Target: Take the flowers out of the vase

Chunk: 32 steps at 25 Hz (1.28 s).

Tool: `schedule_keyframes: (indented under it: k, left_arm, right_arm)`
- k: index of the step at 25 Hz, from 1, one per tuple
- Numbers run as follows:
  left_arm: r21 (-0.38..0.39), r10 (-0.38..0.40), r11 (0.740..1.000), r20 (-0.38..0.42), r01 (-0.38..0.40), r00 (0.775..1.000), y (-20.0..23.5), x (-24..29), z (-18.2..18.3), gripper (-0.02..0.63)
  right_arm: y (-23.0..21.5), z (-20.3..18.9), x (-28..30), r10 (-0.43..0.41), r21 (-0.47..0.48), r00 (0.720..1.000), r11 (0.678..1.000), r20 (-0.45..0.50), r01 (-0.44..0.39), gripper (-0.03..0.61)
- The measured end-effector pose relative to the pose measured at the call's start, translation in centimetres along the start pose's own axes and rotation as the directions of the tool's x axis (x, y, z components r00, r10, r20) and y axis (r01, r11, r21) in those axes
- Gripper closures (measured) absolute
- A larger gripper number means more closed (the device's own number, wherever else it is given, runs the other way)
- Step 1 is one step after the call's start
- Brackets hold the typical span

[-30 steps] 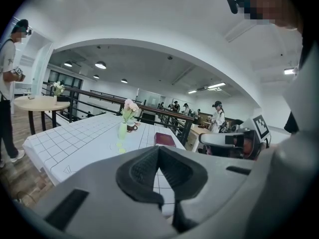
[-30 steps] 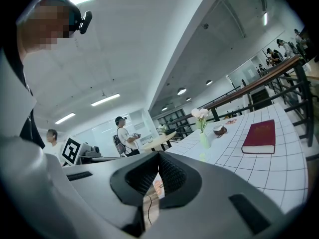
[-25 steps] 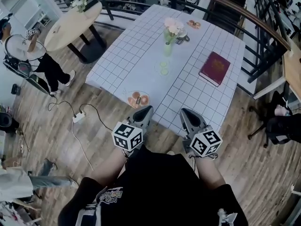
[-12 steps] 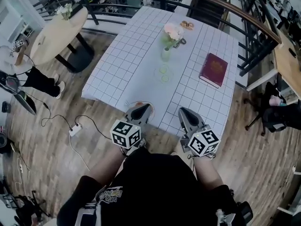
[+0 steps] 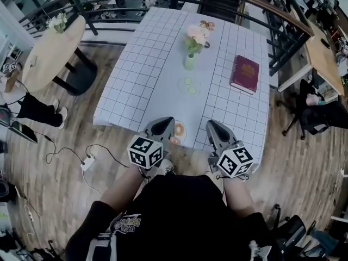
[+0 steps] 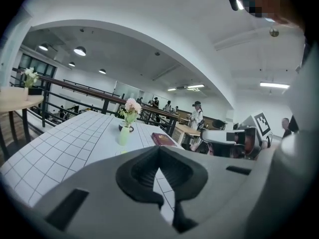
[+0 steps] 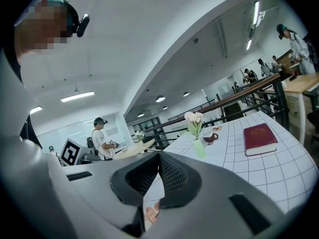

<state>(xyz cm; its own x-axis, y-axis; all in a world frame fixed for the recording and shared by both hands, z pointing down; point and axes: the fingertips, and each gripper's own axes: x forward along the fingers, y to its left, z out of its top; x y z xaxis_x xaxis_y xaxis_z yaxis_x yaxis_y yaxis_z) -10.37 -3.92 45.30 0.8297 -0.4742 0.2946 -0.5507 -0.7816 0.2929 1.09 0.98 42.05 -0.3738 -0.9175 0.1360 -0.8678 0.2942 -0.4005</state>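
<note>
plate [image 5: 182, 130] half hidden behind left tongs [image 5: 167, 123], far dish [image 5: 206, 24] too small

Head view overhead — gripper views share table [image 5: 152, 64].

Pink flowers [image 5: 197, 34] stand upright in green vase [image 5: 189, 62].

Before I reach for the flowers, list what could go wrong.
The plate sits at the table's near edge, right by the shut left gripper; reaching forward could knock it off. The slim green vase looks tippy: pulling the flowers sideways may topple it onto the small dish before it.
</note>
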Motion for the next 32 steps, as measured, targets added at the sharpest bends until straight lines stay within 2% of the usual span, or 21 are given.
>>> schedule_keyframes:
  k: [6,17,32]
  left_arm:
    - [0.036,-0.031,0.999,-0.012,0.032,0.999,2.0,-1.2,0.6,0.606]
    - [0.041,-0.048,0.998,0.006,0.048,0.999,4.2,-2.2,1.4,0.606]
    - [0.019,0.002,1.0,-0.004,-0.002,1.0,6.9,2.8,3.2,0.606]
  right_arm:
    - [1.1,-0.2,1.5,-0.045,0.008,0.998,0.999,0.033,0.045,0.557]
    - [2.8,0.1,4.3,-0.053,-0.022,0.998,0.998,0.035,0.053,0.557]
    - [-2.2,2.5,10.2,-0.015,-0.041,1.0,0.999,-0.002,0.014,0.557]
